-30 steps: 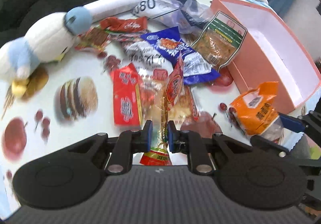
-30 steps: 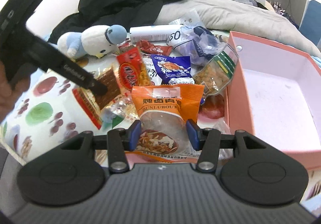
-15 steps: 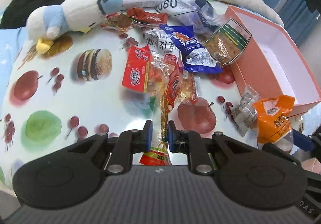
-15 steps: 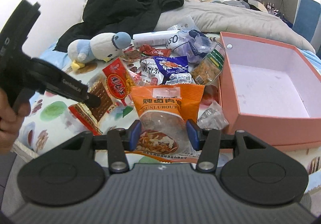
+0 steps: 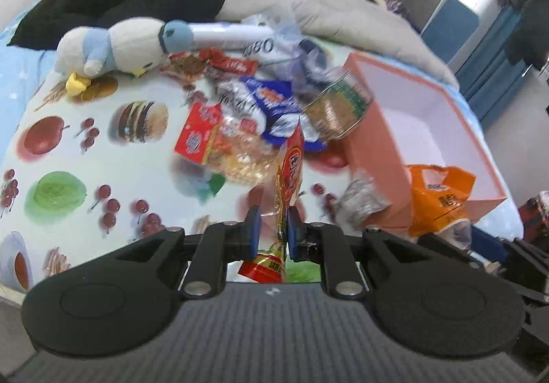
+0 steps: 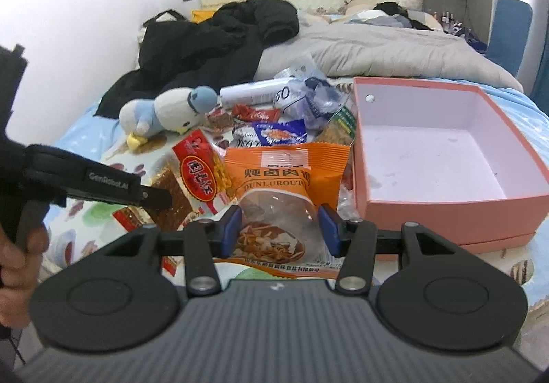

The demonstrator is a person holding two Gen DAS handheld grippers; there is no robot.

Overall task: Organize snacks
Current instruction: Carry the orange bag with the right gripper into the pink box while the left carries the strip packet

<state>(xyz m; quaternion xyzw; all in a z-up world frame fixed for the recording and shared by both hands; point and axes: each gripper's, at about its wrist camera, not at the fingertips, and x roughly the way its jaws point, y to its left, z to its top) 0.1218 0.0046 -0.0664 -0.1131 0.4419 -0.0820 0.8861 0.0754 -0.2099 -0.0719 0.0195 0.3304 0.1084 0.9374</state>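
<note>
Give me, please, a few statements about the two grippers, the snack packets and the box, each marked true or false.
1. The right gripper holds an orange packet. True.
2. The pink box is full of snacks. False: it is empty.
3. The left gripper holds a red packet. True.
4. The plush bird lies inside the box. False: it lies on the printed cloth, far from the box.
5. A black jacket lies on the bed behind the snacks. True.
</note>
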